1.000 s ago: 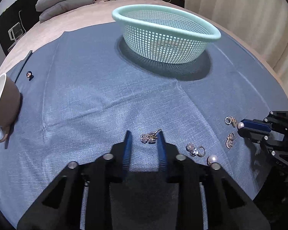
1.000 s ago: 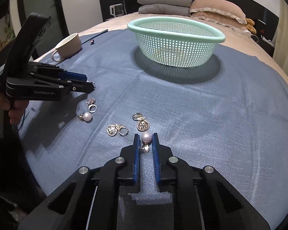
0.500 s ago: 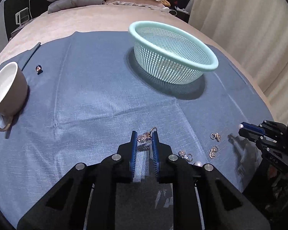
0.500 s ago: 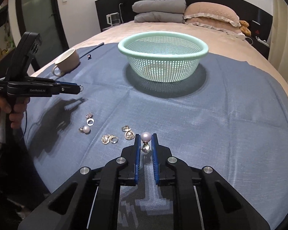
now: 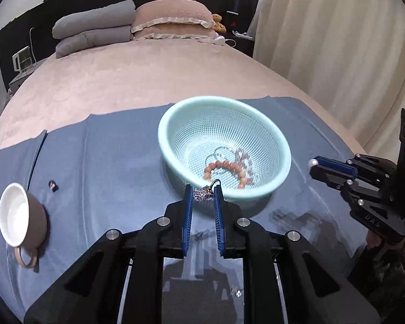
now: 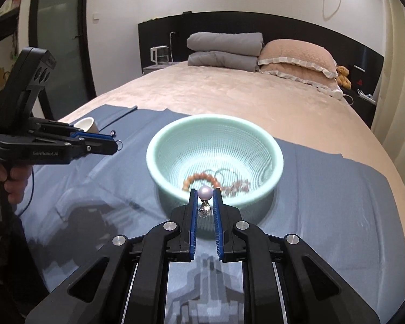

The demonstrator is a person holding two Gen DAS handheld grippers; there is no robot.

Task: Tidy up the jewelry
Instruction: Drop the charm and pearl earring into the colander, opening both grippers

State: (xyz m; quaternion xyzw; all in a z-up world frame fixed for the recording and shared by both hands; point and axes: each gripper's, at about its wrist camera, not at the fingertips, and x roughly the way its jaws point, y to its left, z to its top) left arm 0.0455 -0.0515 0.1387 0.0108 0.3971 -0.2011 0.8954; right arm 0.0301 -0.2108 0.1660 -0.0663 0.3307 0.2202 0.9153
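Observation:
A mint green mesh basket (image 5: 175,159) (image 6: 278,162) stands on the blue cloth, with a bead bracelet (image 5: 224,166) (image 6: 202,176) and thin rings inside. My left gripper (image 5: 203,191) is shut on a silver earring (image 5: 202,193) and holds it in the air just before the basket's near rim; it also shows in the right wrist view (image 6: 116,144). My right gripper (image 6: 205,197) is shut on a pearl earring (image 6: 205,193), lifted at the basket's near rim; it also shows in the left wrist view (image 5: 317,163).
A brown cup (image 5: 21,216) (image 6: 87,125) with a white inside lies tilted at the cloth's left. A small dark bead (image 5: 52,185) lies beside it. Pillows (image 6: 294,59) and folded grey bedding (image 6: 224,48) sit at the head of the bed.
Both grippers have risen off the cloth and moved forward to the basket, each carrying its earring. The other earrings on the cloth have dropped out of view.

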